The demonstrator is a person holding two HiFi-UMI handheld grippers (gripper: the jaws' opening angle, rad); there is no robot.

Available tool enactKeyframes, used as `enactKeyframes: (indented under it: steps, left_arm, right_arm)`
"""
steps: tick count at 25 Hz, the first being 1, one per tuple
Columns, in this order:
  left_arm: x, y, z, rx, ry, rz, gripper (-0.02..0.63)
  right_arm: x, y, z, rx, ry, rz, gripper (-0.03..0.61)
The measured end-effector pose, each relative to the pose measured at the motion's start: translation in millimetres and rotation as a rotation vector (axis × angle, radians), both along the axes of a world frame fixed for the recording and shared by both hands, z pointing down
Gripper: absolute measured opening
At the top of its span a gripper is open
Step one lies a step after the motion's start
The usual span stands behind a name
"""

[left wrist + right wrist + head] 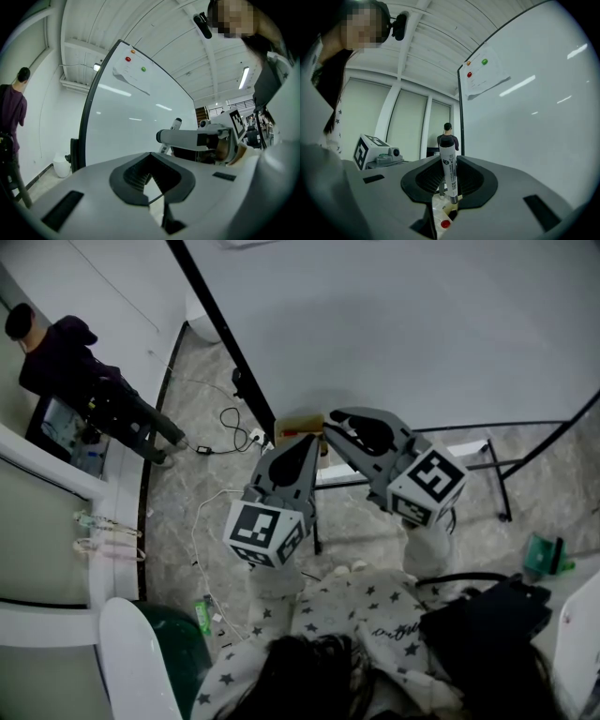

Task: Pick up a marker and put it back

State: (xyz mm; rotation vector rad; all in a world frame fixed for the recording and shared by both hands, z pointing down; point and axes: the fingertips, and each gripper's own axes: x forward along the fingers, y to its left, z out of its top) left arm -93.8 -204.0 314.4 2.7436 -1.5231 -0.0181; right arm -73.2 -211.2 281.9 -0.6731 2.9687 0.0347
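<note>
Gripping marker (449, 171) upright, dark end up, in right gripper (333, 423), jaws closed part-way onto the barrel, clear of any ledge and close in front of whiteboard (394, 324) near its edge. Probably held mid-barrel like this so it stays steady for putting back. Leaving left gripper (298, 442) empty, jaws pressed together, just beside the right one, likely spare for this step.

Pale grey shells form the left gripper (298, 439) and right gripper (334, 418), a black-and-white marker cube (265, 532) behind each claw (further back, a white star-print top (361, 610)).
</note>
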Motion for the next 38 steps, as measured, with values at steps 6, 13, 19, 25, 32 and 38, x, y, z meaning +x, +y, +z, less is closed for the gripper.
enactKeyframes:
  steps: [6,13,19,25,32,38]
  left_arm:
    - [-3,0,2,-0.01,0.006,-0.013,0.002]
    - [-8,-3,1,-0.006,0.032,-0.027,0.002]
    - [-8,-5,4,-0.015,0.051,-0.023,0.002]
    - [-9,-7,9,-0.028,0.055,-0.02,0.002]
    - [-11,-9,8,-0.023,0.058,-0.025,0.002]
    - [-16,-16,17,-0.024,0.034,-0.052,0.002]
  right_arm:
    - [-1,0,4,0.002,0.011,-0.008,0.083]
    - [-2,-1,3,0.004,0.01,-0.014,0.083]
    - [-1,-2,3,0.023,0.02,-0.007,0.083]
    - [-2,-4,7,0.018,0.04,-0.005,0.083]
    - [-3,-6,4,0.027,0.027,-0.003,0.083]
    - [-9,-11,12,0.009,0.02,-0.011,0.083]
